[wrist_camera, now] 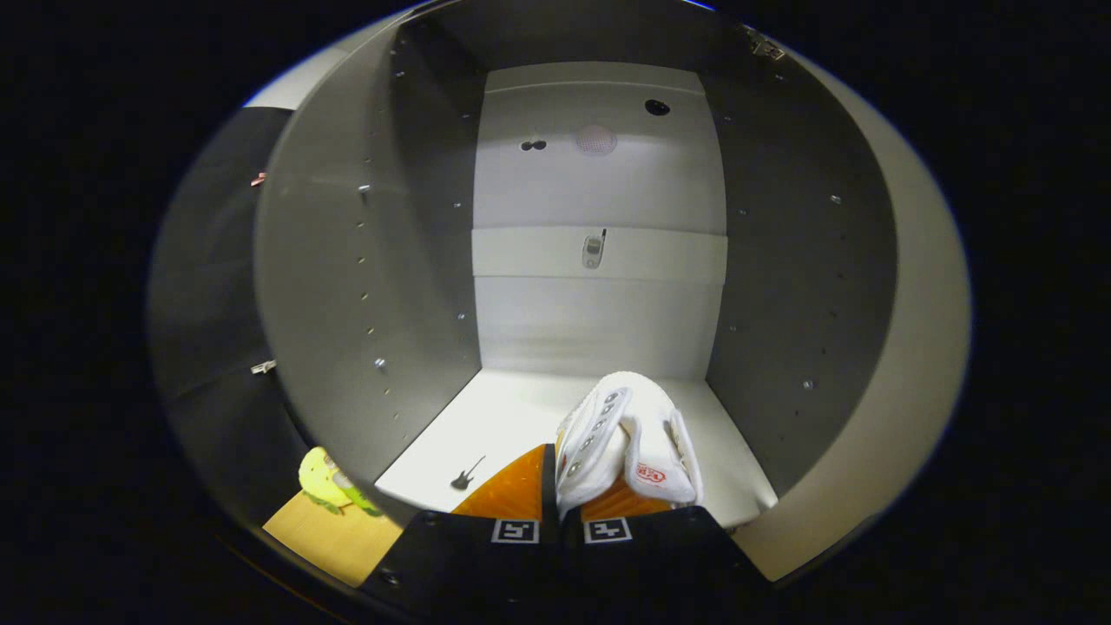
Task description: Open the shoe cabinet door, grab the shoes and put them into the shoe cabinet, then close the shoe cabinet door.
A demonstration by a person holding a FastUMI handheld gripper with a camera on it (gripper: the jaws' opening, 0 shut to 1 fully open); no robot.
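Note:
I look straight into the open shoe cabinet (599,286), with grey side walls, a pale back panel and a white floor board (486,434). My gripper (560,499) is shut on a white shoe (621,438), pinching its side and tongue between the fingers. The shoe points into the cabinet, its toe over the floor board just beyond my fingertips. The open door (208,278) hangs off to the left of the cabinet, seen edge-on and dark.
A small dark guitar-shaped mark (466,474) lies on the floor board left of my fingers. Outside the cabinet, low on the left, a yellow-green object (325,482) rests on a wooden surface (334,538). The cabinet's right wall (798,286) stands close beside the shoe.

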